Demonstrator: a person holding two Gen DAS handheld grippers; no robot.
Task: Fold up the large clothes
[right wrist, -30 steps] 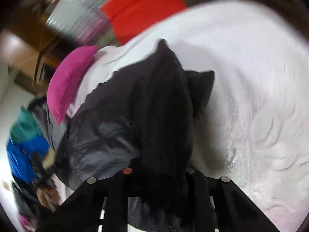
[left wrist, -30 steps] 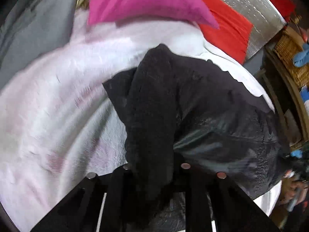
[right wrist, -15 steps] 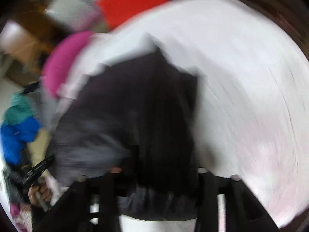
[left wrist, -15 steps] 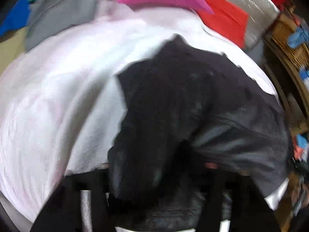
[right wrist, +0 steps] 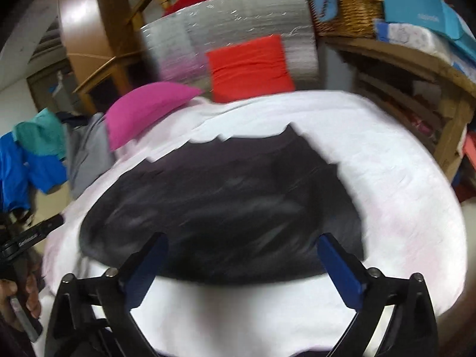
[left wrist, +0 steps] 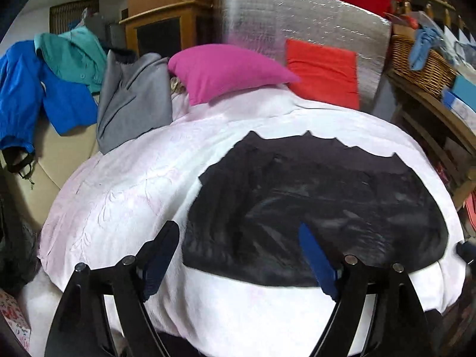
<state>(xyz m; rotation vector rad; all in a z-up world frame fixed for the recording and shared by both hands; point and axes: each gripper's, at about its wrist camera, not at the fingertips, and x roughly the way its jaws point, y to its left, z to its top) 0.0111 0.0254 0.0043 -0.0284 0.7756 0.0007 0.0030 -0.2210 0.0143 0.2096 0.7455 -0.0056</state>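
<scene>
Both pairs of jaws stand wide apart and hold nothing, having just been opening. On the left gripper (left wrist: 238, 250) the blue-padded fingers (left wrist: 316, 263) frame the near left part of the black garment (left wrist: 321, 208), which lies below them on the bed without touching either pad. On the right gripper (right wrist: 242, 255) the blue pads hang likewise over the garment's near edge, apart from the cloth. The black garment (right wrist: 226, 208) is spread flat and wide across the white bedspread (left wrist: 125, 196), its far edge showing small wavy peaks, its near edge a smooth curve with bare bedspread in front of it. At the head of the bed a magenta pillow (left wrist: 226, 71) and a red cushion (left wrist: 322, 73) lean against a silvery padded panel (left wrist: 300, 20). Left of the bed, a grey garment (left wrist: 134, 101), a teal shirt (left wrist: 71, 56) and a blue jacket (left wrist: 32, 95) are draped over pale furniture. A wicker basket (left wrist: 422, 65) sits on wooden shelving to the right. In the right wrist view, the person's left hand (right wrist: 20, 300) grips its tool's handle at the lower left edge; that view is blurred.
</scene>
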